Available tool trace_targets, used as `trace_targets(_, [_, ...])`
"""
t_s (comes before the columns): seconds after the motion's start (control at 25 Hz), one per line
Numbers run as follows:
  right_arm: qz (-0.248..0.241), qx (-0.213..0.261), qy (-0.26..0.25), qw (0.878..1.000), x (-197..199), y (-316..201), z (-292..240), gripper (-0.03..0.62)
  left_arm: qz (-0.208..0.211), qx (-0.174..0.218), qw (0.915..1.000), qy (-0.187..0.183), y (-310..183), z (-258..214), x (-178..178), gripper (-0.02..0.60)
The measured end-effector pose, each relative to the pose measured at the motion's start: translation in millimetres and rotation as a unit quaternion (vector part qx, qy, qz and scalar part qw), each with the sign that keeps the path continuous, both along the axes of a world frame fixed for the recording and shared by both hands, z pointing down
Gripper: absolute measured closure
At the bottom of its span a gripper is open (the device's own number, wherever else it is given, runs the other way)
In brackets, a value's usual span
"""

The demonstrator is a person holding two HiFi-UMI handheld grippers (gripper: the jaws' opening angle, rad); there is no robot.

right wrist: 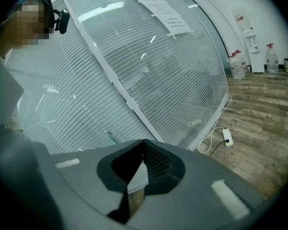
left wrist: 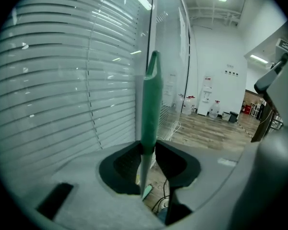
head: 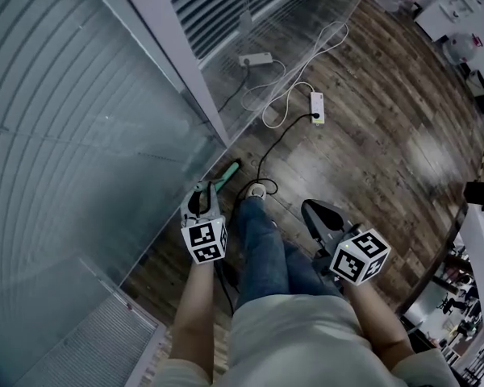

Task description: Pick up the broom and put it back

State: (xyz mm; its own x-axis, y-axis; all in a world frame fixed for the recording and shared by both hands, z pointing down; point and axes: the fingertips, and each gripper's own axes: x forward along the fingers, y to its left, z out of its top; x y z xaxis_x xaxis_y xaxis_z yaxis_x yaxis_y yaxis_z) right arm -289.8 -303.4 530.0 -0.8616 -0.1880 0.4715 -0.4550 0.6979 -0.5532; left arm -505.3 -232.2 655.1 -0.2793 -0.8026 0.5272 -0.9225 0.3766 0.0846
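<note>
The broom's green handle (head: 226,174) runs from my left gripper (head: 207,190) toward the foot of the glass wall. In the left gripper view the handle (left wrist: 151,99) stands upright, and the left gripper (left wrist: 148,150) is shut on it where the green sleeve meets a thin grey shaft. The brush end is hidden. My right gripper (head: 316,214) hangs to the right of the person's leg, apart from the broom. Its jaws meet at the tips with nothing between them in the right gripper view (right wrist: 143,141). The green handle tip (right wrist: 111,136) shows beyond them.
A glass wall with blinds (head: 81,135) fills the left, with a white post (head: 185,63). On the wooden floor lie two power strips (head: 317,107) (head: 256,58), white cables and a black cable (head: 266,156). The person's jeans leg (head: 262,248) stands between the grippers. Water bottles (left wrist: 187,104) stand far off.
</note>
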Motion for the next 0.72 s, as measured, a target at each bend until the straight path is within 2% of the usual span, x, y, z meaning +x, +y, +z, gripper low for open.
trace_targets(0.72, [-0.008,-0.01,0.014,1.0,-28,-16,35,0.588,0.02,-0.001,0.9998,-0.007,-72,33,-23,0.483])
